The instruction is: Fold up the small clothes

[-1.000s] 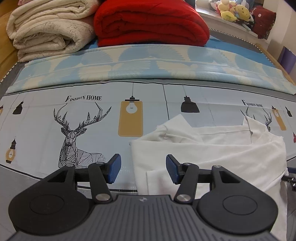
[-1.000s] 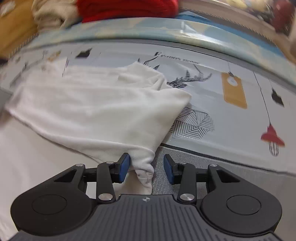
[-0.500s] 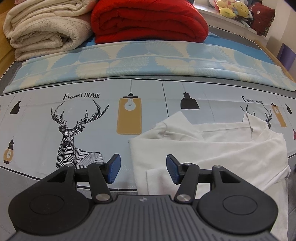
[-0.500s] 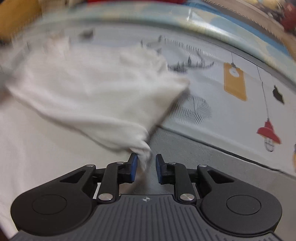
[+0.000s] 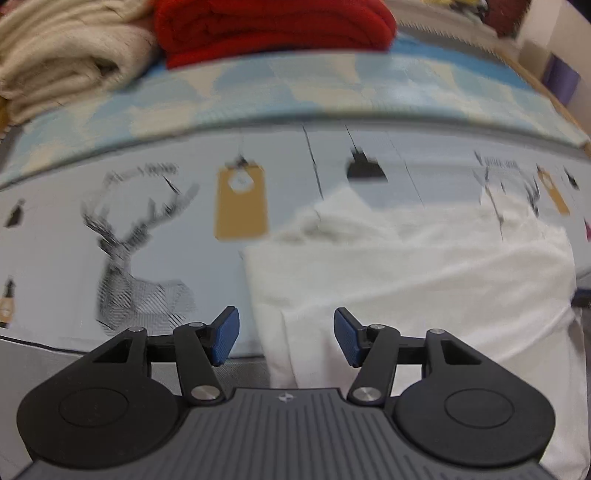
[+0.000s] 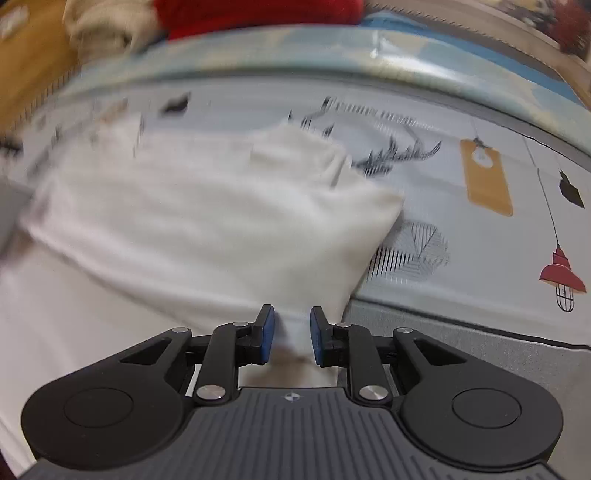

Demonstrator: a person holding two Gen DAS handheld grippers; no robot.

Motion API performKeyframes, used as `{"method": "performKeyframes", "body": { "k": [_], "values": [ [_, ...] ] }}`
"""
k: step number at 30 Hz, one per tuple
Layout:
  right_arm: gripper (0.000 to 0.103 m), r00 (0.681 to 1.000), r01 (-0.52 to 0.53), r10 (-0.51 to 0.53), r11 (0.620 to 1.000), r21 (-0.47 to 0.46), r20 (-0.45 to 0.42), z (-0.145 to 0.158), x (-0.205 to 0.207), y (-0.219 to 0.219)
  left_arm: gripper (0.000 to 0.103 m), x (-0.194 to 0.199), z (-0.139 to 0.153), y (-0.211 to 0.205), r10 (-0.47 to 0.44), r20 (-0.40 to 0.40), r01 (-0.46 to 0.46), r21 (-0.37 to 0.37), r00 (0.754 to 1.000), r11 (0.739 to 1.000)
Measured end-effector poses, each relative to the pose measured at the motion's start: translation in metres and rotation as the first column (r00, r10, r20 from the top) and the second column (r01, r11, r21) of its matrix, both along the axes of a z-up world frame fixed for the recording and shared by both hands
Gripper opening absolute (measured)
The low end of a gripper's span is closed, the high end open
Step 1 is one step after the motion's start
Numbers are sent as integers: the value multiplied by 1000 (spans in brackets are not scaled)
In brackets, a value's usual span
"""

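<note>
A white garment (image 5: 406, 277) lies partly folded on a pale sheet printed with deer and lamps (image 5: 129, 240). My left gripper (image 5: 286, 339) hangs open just above the garment's left edge, and the cloth below it is free of the pads. In the right wrist view the same white garment (image 6: 203, 221) spreads to the left, with one corner bunched up. My right gripper (image 6: 291, 332) is shut on that bunched corner, the cloth pinched between the blue pads. Both views are blurred by motion.
A folded red blanket (image 5: 273, 29) and a cream blanket (image 5: 62, 55) are stacked at the far side. A blue and cream patterned band (image 5: 332, 85) runs across in front of them. Grey mattress (image 6: 461, 350) shows at the sheet's near edge.
My right gripper's jaws narrowed from half open and now pinch the garment's corner. My left gripper sank closer to the sheet, jaws still wide.
</note>
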State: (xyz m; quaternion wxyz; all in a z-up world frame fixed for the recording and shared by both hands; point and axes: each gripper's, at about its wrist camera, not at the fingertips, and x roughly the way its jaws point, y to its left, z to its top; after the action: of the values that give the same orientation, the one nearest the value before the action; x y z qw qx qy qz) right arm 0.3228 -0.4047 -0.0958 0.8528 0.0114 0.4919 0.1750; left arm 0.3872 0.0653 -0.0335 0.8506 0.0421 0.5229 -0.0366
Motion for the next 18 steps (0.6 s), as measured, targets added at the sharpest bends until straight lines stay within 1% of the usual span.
{"method": "performKeyframes", "body": {
  "k": [1,2,3,4,5,6,8,10,12,14,15,16,18],
  "values": [
    [22,999,20,-20,1000,9,-26,-7,1,-2,62,-1,-12,-4,-23,-34,23,-4,999,1000],
    [22,1000,19,-19,1000,4,-23,-12,1,-2,61,-4,-24,-8,-53,-67,53,-5,996,999],
    [22,1000,12,-12,1000,-6,-7,-11,-2,0,58,-6,-36,-11,-82,-95,82,1,992,997],
    [22,1000,15,-15,1000,-14,-7,-9,-1,2,55,-9,-48,-13,-102,-126,106,22,987,994],
    [22,999,31,-31,999,-11,-11,-6,0,3,47,-11,-60,-14,-107,-156,118,60,982,991],
    [22,999,52,-52,999,-1,-8,-1,0,3,48,-14,-70,-12,-102,-174,120,99,980,988],
    [23,996,88,-88,996,13,12,9,-1,3,47,-19,-71,-10,-81,-158,96,86,984,992],
    [23,991,128,-129,992,13,37,19,-7,1,47,-25,-62,-12,-69,-136,83,94,988,992],
    [24,979,196,-197,980,17,58,30,-16,-5,47,-35,-47,-16,-57,-70,64,113,996,992],
    [24,959,268,-270,963,34,89,46,-27,-11,47,-46,-31,-17,-31,15,29,92,999,995],
    [24,947,295,-297,955,36,119,56,-34,-12,47,-52,-24,-17,-11,52,7,81,999,997],
    [24,937,310,-311,950,35,156,67,-43,-11,47,-59,-19,-18,8,78,-14,76,997,997],
    [27,922,321,-323,946,47,215,87,-63,-8,47,-69,-10,-23,26,104,-35,93,994,995]
  ]
}}
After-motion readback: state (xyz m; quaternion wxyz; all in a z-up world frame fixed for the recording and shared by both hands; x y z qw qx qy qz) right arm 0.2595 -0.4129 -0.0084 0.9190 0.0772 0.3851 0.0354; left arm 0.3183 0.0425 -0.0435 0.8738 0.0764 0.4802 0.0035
